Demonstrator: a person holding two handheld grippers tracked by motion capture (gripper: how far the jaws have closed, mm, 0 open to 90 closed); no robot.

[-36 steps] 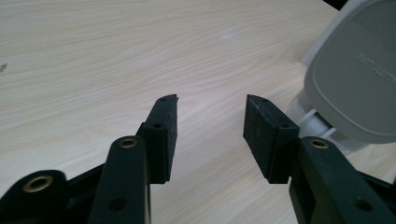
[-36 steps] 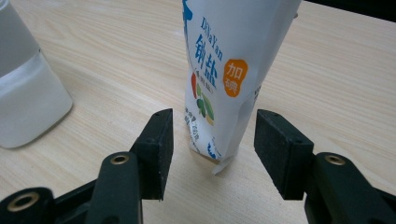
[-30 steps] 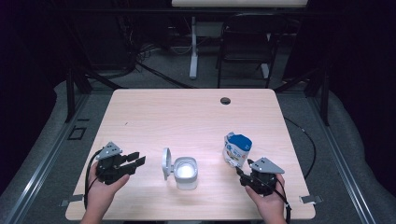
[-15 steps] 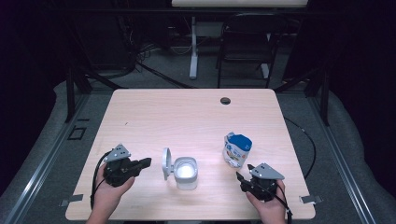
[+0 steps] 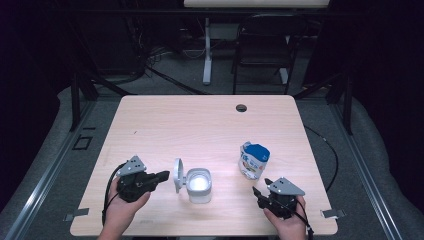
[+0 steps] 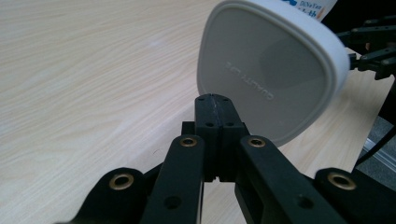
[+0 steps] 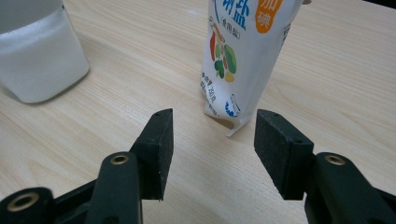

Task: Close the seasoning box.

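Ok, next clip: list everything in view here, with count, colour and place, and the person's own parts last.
table: one, light wood, centre of the high view
container: one, white, near edge of the table, between the grippers
lid: one, white, standing open on the container's left side
salt bag: one, white with a blue top, upright, right of the container
hole: one, dark, far side of the tabletop
chair: one, dark, on the floor beyond the table
left gripper: one, black, jaws shut with nothing between them, tips just short of the lid
right gripper: one, black, jaws open, pointing at the salt bag
hands: two, at the near table edge
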